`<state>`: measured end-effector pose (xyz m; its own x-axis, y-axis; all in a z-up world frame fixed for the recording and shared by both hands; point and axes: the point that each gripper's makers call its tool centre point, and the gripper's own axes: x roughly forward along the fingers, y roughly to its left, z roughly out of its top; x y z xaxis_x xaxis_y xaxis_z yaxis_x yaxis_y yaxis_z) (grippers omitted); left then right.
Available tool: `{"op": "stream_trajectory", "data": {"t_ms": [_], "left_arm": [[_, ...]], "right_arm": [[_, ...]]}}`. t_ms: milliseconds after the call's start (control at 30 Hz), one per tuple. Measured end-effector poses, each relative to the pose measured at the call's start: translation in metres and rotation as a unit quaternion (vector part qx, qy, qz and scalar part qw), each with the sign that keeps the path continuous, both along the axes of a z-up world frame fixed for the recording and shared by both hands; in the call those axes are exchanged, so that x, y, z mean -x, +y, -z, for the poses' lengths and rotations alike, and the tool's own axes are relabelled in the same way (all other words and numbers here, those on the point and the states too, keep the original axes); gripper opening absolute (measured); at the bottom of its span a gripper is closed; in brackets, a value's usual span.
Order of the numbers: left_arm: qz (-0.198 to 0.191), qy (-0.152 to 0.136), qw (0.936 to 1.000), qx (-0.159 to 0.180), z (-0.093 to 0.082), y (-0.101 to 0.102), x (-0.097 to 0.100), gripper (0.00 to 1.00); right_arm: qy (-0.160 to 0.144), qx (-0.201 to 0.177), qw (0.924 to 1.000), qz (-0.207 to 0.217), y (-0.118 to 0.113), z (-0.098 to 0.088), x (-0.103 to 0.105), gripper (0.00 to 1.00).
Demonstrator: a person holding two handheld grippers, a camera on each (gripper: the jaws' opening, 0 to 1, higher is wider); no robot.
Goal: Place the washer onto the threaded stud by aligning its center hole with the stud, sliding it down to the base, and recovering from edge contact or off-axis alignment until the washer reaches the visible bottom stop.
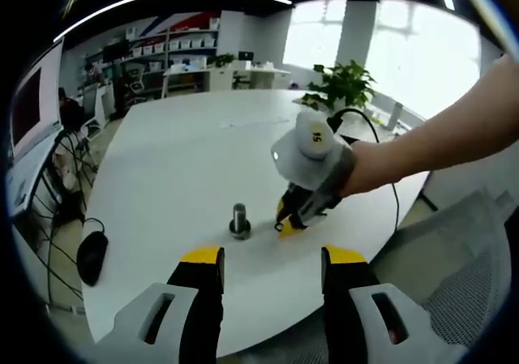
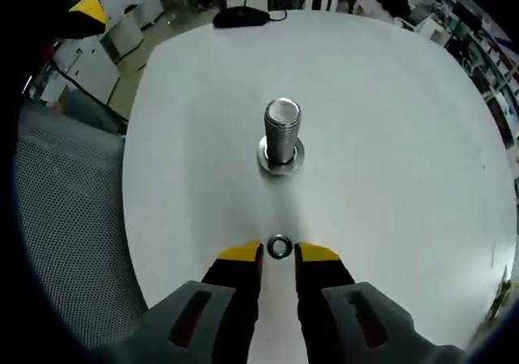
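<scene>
We are closing the right gripper (image 2: 279, 255) on the washer (image 2: 280, 246), lying flat on the table (image 2: 389, 137) near the stud (image 2: 281, 130); pinch unclear. It could skid away or tilt. Our left gripper (image 1: 272, 260) is hanging spread, empty.
</scene>
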<state>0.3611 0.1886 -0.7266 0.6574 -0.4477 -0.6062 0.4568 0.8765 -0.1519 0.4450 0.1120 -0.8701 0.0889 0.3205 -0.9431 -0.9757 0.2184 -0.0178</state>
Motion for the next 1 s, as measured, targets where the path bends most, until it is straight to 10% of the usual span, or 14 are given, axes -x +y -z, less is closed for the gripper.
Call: {"op": "stream_trajectory", "data": {"t_ms": [567,1000], "left_arm": [[-0.001,0.002,1.0000,0.000,0.000,0.000,0.000,0.46],[0.004,-0.001,1.0000,0.001,-0.001,-0.002,0.000,0.46]], "right_arm": [[-0.007,0.009,0.9999,-0.002,0.000,-0.002,0.002,0.14],[-0.013,-0.017,0.9976,0.066,-0.042,-0.030,-0.012,0.14]]}}
